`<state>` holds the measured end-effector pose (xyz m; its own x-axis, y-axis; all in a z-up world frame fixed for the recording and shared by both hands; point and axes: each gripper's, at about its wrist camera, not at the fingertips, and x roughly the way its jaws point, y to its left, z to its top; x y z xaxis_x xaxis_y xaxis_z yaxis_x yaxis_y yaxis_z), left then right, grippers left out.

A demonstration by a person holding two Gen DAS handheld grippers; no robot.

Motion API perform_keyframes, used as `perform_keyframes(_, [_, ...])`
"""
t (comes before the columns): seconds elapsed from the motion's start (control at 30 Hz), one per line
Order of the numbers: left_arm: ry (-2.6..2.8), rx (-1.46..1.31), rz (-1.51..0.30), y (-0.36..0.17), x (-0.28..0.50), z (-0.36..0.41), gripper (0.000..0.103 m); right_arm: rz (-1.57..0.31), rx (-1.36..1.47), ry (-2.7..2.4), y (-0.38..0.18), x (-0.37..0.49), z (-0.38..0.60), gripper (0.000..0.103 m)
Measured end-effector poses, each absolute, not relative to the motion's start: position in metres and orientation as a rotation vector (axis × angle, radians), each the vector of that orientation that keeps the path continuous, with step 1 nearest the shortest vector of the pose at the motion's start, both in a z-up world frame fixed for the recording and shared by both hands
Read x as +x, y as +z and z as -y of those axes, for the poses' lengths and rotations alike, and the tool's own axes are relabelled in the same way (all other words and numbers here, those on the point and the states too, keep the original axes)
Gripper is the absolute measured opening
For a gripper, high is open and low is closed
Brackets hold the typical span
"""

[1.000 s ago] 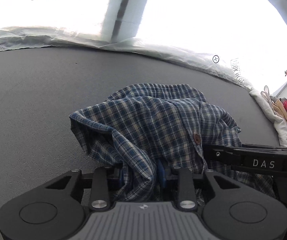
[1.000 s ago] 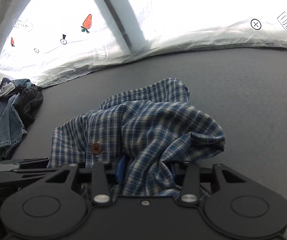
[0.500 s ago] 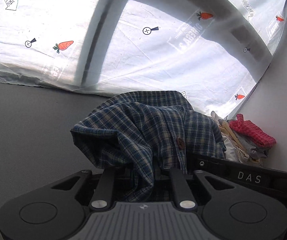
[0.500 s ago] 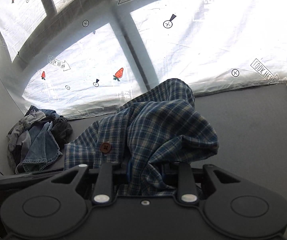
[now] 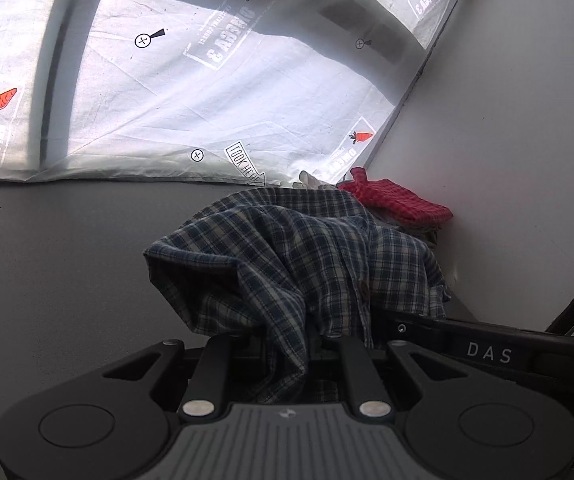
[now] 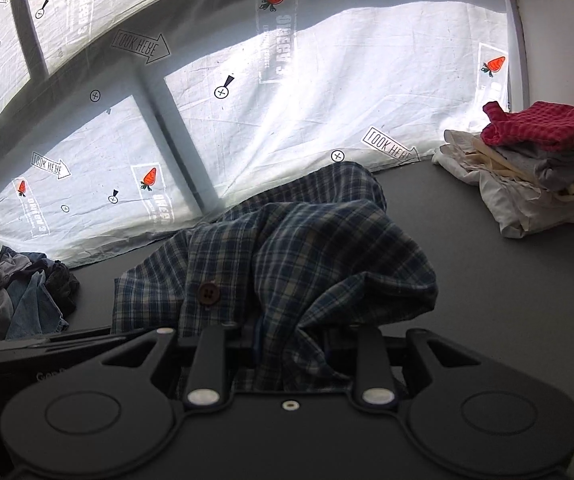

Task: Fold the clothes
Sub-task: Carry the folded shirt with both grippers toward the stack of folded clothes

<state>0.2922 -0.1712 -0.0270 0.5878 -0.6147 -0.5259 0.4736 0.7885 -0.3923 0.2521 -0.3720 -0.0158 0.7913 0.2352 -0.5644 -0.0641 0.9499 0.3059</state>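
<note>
Since a second ago, plaid shirt (image 5: pixel 307 264) has come up off the grey table (image 5: pixel 47 248), swinging toward the folded stack (image 6: pixel 527 176) with its red cloth (image 5: pixel 399 200) by the wall. Shirt now hangs bunched between both tools, hem seemingly trailing the tabletop. Left gripper (image 5: pixel 283 344) clamped on a fold of plaid; right gripper (image 6: pixel 287 340) likewise pinching fabric near the brown button (image 6: pixel 208 293). Unfolded heap (image 6: pixel 23 292) sits far left. Risk, my judgement: grips hold wadded layers, so one layer could slip free mid-lift; the dragging hem might catch the stack and topple it.
</note>
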Motion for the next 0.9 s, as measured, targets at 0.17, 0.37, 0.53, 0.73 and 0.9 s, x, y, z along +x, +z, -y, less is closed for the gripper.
perform_keyframes(0.17, [-0.653,-0.214,-0.689,-0.019,0.284,0.208,0.016,-0.622,0.295,0.151,-0.012,0.24,0.411,0.027])
perform_keyframes(0.37, [-0.611,-0.192,-0.629,-0.008,0.275,0.276,0.016,-0.565,0.292,0.207,-0.009,0.239,0.48,0.027])
perform_keyframes(0.53, [-0.555,-0.233,-0.581,0.0,0.27,0.346,0.016,-0.536,0.206,0.292,0.004,0.255,0.556,0.027])
perform_keyframes(0.73, [-0.564,-0.237,-0.513,0.026,0.281,0.435,0.016,-0.468,0.103,0.297,0.033,0.27,0.647,0.027])
perform_keyframes(0.9, [-0.621,-0.23,-0.467,0.043,0.31,0.489,0.016,-0.403,0.039,0.288,0.054,0.286,0.707,0.028])
